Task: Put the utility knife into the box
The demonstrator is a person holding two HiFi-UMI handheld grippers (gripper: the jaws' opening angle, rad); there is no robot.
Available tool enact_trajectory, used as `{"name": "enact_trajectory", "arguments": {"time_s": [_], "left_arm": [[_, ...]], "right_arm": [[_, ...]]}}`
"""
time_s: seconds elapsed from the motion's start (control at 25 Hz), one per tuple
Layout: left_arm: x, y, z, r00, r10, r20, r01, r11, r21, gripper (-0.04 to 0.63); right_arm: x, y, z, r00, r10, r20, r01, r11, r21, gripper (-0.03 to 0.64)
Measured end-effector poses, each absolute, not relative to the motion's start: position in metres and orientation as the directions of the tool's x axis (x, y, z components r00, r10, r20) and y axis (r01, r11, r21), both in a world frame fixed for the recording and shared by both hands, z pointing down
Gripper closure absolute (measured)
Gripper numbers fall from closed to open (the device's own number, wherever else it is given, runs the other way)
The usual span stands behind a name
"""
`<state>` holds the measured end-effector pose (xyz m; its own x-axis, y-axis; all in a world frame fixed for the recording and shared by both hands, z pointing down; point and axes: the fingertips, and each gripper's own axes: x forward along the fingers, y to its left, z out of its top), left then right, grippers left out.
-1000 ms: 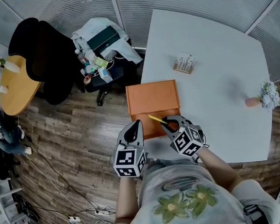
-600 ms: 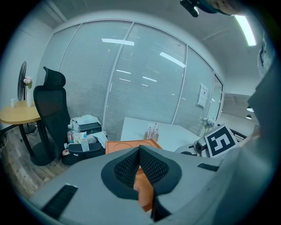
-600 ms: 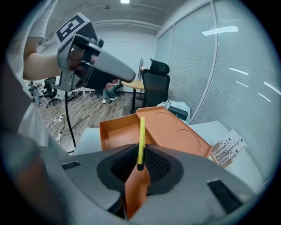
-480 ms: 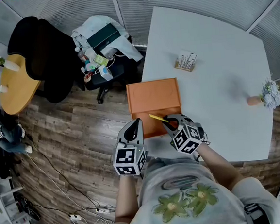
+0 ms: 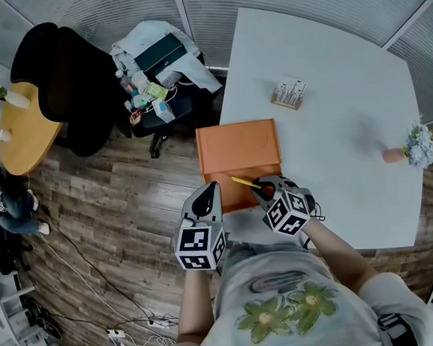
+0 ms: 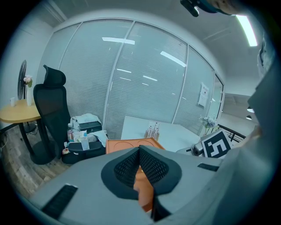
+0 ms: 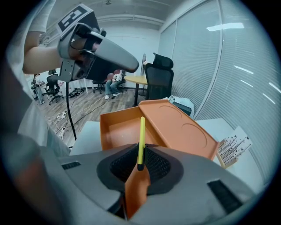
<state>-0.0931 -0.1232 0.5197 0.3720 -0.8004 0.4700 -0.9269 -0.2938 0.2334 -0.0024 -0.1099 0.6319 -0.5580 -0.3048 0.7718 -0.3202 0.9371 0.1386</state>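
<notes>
Yellow knife (image 7: 141, 136) pinched upright in the right tongs (image 7: 139, 166), over the open orange box (image 7: 118, 129) at the desk's near edge. The left tongs (image 6: 139, 154) are closed, empty. Best to lower the knife flat inside before letting go.

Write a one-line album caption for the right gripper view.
The right gripper clamps a yellow utility knife, its tip aimed toward the open orange box on the white table.

Yellow utility knife (image 7: 141, 137) over open box (image 7: 116, 128)

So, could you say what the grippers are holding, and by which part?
The right gripper holds the knife by its dark end; the left gripper holds nothing.
</notes>
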Motion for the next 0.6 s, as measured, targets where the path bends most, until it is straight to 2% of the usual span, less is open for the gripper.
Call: {"name": "enact_trajectory", "arguments": {"time_s": [0.6], "left_arm": [[-0.088, -0.123, 0.526, 0.379, -0.793, 0.477, -0.924, -0.294, 0.245, 0.594]], "right_arm": [[-0.008, -0.111, 0.65, -0.534, -0.273, 0.8, -0.282, 0.95, 0.135, 0.557]]}}
